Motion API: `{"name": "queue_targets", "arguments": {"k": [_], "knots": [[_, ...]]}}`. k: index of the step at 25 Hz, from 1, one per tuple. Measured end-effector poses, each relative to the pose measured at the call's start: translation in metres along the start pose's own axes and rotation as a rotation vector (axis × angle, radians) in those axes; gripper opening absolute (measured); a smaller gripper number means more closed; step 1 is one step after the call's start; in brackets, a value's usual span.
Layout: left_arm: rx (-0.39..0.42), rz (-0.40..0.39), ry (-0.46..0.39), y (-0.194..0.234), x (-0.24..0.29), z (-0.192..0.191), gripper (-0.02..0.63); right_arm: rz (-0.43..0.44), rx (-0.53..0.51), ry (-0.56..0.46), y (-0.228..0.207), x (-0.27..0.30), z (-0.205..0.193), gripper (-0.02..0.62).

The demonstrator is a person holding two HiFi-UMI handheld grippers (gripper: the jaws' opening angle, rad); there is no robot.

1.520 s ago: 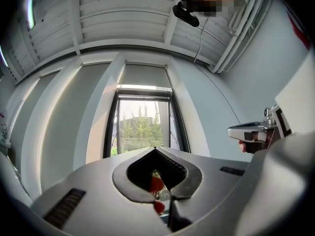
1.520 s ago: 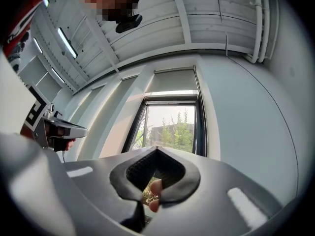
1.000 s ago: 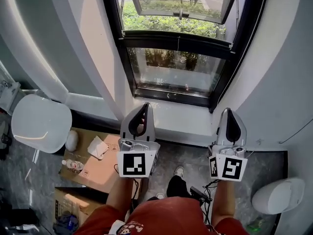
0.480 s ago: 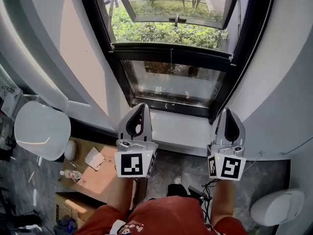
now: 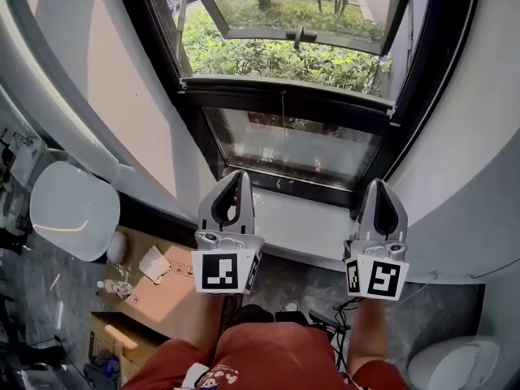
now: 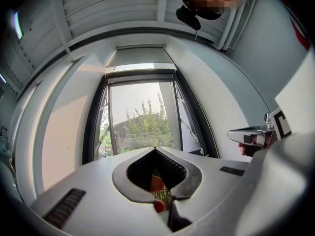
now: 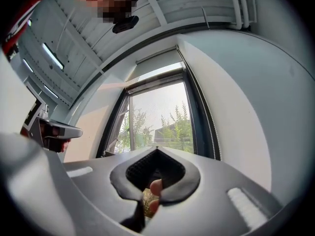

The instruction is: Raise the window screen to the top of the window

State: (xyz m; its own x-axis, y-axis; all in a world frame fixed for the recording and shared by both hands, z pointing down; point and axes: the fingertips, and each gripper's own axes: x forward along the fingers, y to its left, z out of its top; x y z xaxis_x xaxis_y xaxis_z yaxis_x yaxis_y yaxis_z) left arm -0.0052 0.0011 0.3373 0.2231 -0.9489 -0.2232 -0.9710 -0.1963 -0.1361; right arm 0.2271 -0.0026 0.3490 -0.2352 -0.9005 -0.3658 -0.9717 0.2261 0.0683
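The black-framed window (image 5: pixel 284 96) fills the top of the head view, its upper sash (image 5: pixel 296 31) swung outward and a fixed glass pane (image 5: pixel 292 149) below. A thin cord (image 5: pixel 283 108) hangs from the black cross bar; I cannot make out the screen mesh itself. A pale roller housing (image 6: pixel 140 47) runs along the window's top in the left gripper view. My left gripper (image 5: pixel 237 173) (image 6: pixel 155 148) and right gripper (image 5: pixel 379 182) (image 7: pixel 157 148) are both shut and empty, side by side just short of the white sill (image 5: pixel 301 222), pointing at the window.
White curved walls flank the window on both sides. A white round seat (image 5: pixel 73 210) stands at the left. A cardboard box (image 5: pixel 166 287) with a tissue and a bottle lies on the floor below my left gripper. Cables (image 5: pixel 329 319) lie by my feet.
Both grippers have moved forward toward the window, staying shut. The head view has shifted so more of the open sash and greenery shows.
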Motion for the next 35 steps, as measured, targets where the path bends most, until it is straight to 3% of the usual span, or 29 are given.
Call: {"name": "queue_targets", "arguments": {"k": [12,35], "knots": [[-0.027,-0.019,0.002,0.018,0.042,-0.03,0.005,-0.013,-0.01,0.002,0.004,0.042,-0.026,0.008],[-0.158,-0.136,-0.011,0.142,0.202,-0.082,0.005,-0.107,-0.148,0.057,0.057,0.209,-0.067,0.008]]}}
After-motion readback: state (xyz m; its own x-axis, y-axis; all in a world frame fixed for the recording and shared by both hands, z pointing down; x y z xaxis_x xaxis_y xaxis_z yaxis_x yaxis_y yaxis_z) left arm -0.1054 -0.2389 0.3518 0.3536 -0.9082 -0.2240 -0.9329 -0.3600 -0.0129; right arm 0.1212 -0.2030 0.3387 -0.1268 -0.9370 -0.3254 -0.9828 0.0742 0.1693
